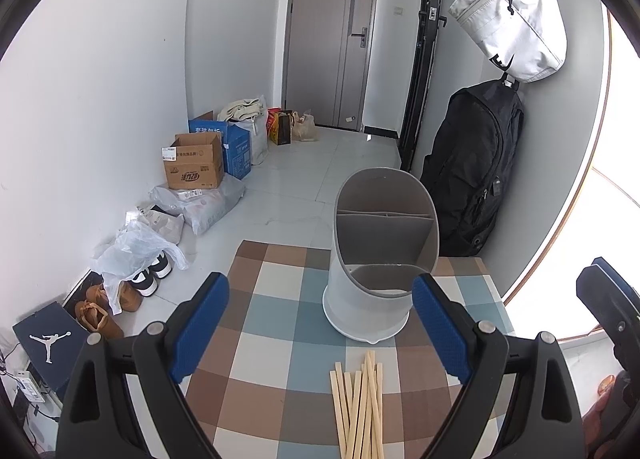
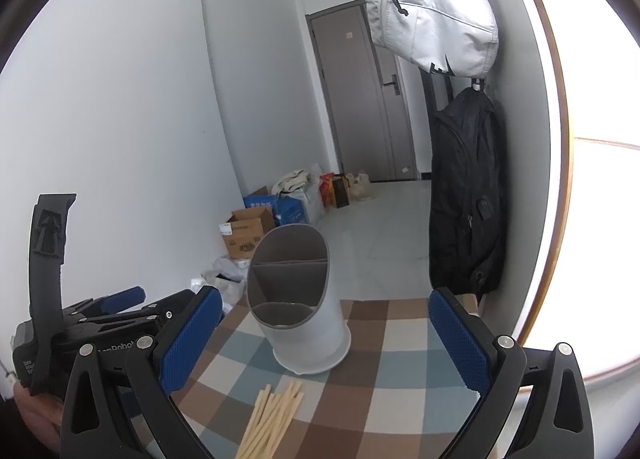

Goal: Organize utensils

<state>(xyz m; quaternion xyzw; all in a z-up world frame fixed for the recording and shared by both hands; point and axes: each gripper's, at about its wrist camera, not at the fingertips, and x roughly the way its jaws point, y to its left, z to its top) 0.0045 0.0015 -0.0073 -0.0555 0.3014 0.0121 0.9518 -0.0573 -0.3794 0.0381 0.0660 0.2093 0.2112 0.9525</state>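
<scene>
A bundle of several pale wooden chopsticks [image 1: 360,407] lies on the checked tablecloth [image 1: 272,323] near its front edge; it also shows in the right wrist view [image 2: 272,419]. A grey and white utensil holder [image 1: 380,255] with divided compartments stands upright behind them, empty, also in the right wrist view [image 2: 298,307]. My left gripper [image 1: 320,331] is open and empty above the cloth, the chopsticks between and below its fingers. My right gripper [image 2: 326,343] is open and empty, to the right of the left one, whose body [image 2: 100,331] shows at its left.
A black backpack [image 1: 476,171] and a white bag [image 1: 516,15] hang on the wall at the right. Boxes [image 1: 196,163], bags and shoes [image 1: 120,299] line the floor by the left wall. A grey door [image 1: 328,39] stands at the far end.
</scene>
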